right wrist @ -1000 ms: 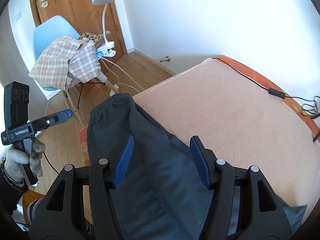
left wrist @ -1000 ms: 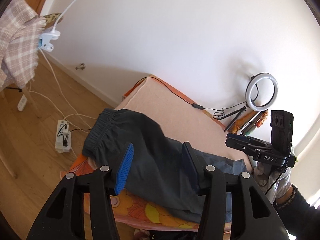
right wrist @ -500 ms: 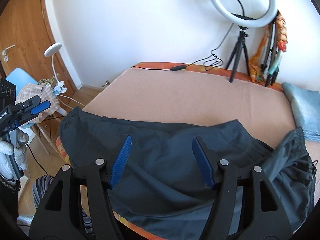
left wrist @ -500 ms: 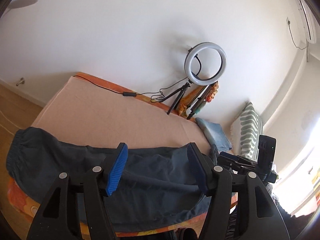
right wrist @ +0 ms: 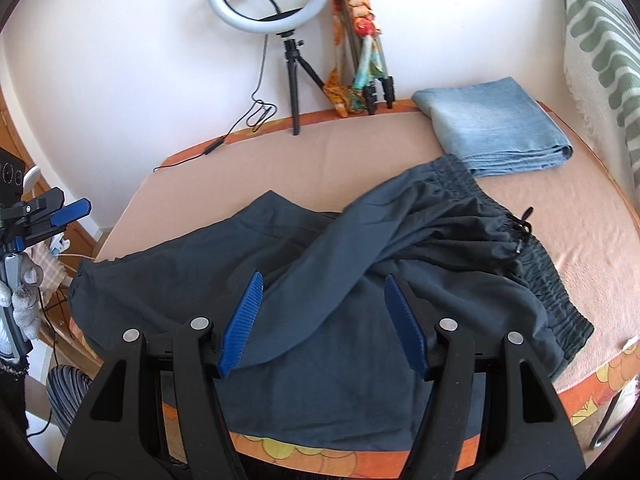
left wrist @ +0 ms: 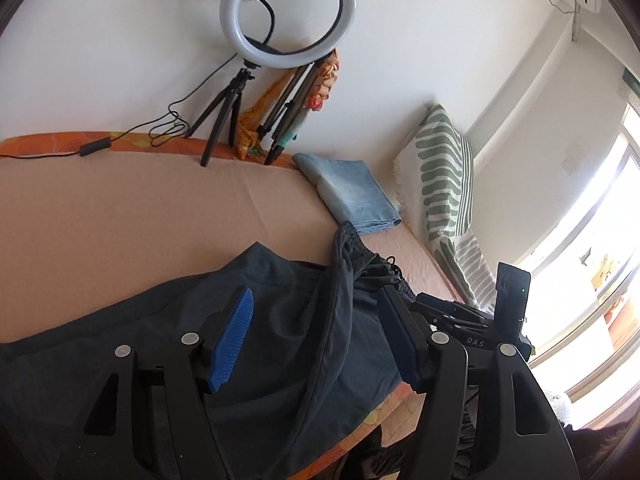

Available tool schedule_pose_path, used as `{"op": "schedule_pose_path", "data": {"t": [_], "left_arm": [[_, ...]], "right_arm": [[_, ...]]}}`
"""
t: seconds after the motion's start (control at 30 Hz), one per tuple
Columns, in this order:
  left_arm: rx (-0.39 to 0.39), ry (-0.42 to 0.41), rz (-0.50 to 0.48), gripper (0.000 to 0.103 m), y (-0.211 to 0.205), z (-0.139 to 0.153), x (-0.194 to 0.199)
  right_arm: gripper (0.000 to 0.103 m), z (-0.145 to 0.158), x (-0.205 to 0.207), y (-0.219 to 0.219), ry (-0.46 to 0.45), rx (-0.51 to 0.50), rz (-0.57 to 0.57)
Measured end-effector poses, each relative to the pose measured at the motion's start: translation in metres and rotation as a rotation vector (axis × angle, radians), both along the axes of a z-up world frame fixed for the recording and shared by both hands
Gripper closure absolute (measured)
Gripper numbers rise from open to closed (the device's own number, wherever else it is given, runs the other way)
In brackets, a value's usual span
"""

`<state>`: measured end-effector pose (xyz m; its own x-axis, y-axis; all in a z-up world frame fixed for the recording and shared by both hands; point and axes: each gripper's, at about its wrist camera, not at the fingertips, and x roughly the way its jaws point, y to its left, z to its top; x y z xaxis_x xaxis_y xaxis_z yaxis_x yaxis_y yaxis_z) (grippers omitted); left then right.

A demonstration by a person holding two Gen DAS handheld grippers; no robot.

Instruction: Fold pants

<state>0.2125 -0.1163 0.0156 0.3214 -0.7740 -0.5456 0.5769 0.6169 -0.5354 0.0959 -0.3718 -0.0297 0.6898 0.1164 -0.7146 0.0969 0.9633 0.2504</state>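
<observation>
While both grippers hover spread and empty, take the limp, light, slippery pants (right wrist: 360, 320) by the gathered waistband (right wrist: 552, 280).

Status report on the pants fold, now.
Both grippers, left and right, open, jaws empty. Dark pants rumpled on bed. Folded jeans beside waistband.

White letters "DAS" on the black body of the right gripper (left wrist: 476, 342), seen from the left wrist, nothing else legible
</observation>
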Motion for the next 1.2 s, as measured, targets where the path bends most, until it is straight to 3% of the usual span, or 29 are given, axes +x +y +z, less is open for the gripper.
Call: {"op": "schedule_pose_path", "data": {"t": [0.33, 0.53, 0.77, 1.07, 1.1, 1.13, 1.2], "left_arm": [[0.074, 0.076, -0.163, 0.039, -0.133, -0.037, 0.03], [0.105, 0.167, -0.177, 0.039, -0.188, -0.071, 0.053], [0.147, 0.242, -0.171, 0.039, -0.234, -0.106, 0.08], [0.131, 0.352, -0.171, 0.042, -0.252, -0.142, 0.092], [0.119, 0.349, -0.175, 0.048, -0.254, -0.144, 0.091], [0.104, 0.347, -0.182, 0.068, -0.256, -0.145, 0.091], [0.102, 0.327, -0.199, 0.088, -0.259, -0.145, 0.088]], "right_arm": [[0.037, -0.029, -0.039, -0.1, 0.017, 0.037, -0.226], [0.037, -0.043, -0.062, -0.143, 0.027, 0.104, -0.31], [0.037, -0.047, -0.068, -0.157, 0.015, 0.142, -0.328], [0.037, -0.054, -0.068, -0.164, 0.021, 0.164, -0.33], [0.037, -0.055, -0.068, -0.165, 0.022, 0.171, -0.331], [0.037, -0.056, -0.067, -0.165, 0.023, 0.18, -0.33], [0.037, -0.056, -0.065, -0.166, 0.024, 0.185, -0.332]]}}
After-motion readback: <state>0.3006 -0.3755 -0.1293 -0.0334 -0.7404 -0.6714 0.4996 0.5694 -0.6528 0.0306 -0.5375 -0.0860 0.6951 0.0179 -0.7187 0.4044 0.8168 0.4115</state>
